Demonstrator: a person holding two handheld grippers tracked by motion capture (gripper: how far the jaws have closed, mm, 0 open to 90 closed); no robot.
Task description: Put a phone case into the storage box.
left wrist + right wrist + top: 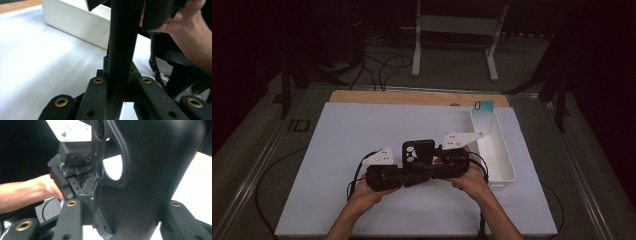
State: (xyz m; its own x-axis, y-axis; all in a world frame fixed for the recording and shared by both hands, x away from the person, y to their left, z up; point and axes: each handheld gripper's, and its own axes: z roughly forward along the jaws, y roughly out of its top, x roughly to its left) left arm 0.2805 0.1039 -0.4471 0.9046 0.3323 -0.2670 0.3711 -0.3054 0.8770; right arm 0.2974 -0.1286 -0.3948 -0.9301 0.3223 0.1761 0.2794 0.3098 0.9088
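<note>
Dim table, black case edge-on, cropped

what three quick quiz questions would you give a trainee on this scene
1. True or false: the black plastic phone case lies inside the white rectangular plastic bin.
2. What clamps the case edge-on? A: left tongs. B: nothing.
3. Fill in: a small teal card stands at the bin's ____ end.
Key: 1 false; 2 A; 3 far.
</note>
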